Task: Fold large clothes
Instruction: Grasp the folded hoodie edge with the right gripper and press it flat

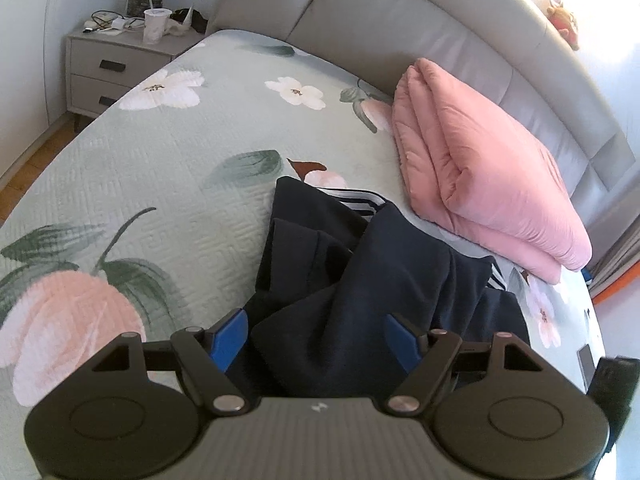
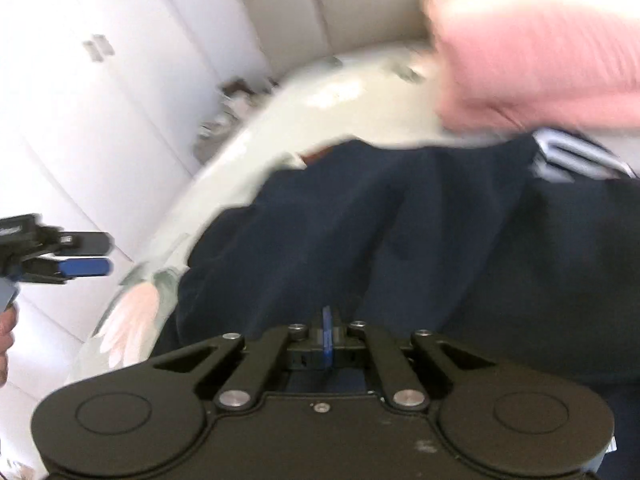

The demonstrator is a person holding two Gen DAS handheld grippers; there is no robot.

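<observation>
Navy garment [image 1: 372, 276]: crumpled in a heap on the bed, near its right side; white-striped trim [image 1: 360, 202] shows at its far edge.
Bed [image 1: 192, 160]: pale green quilted cover printed with white and pink flowers; grey padded headboard [image 1: 360, 12] behind it.
Pink quilt [image 1: 480, 176]: folded, lying on the bed just beyond the garment, against the headboard.
Left gripper [image 1: 320, 336]: jaws stand wide apart, blue pads [image 1: 230, 338] on either side of a fold of the garment; whether the pads touch the cloth cannot be told.
Left gripper, seen from the right wrist [image 2: 90, 256]: held in a hand [image 2: 6, 332] at the left edge, off to the side of the garment.
Right gripper [image 2: 327, 332]: jaws closed together, blue pads [image 2: 327, 344] meeting; it points down at the garment [image 2: 400, 240], and no cloth is seen between the pads.
Right wrist view: blurred.
Nightstand [image 1: 108, 64]: grey, two drawers, beside the bed's far left corner; a plastic cup [image 1: 155, 26] with a straw and small clutter on top.
Wardrobe [image 2: 80, 100]: white doors beyond the bed.
</observation>
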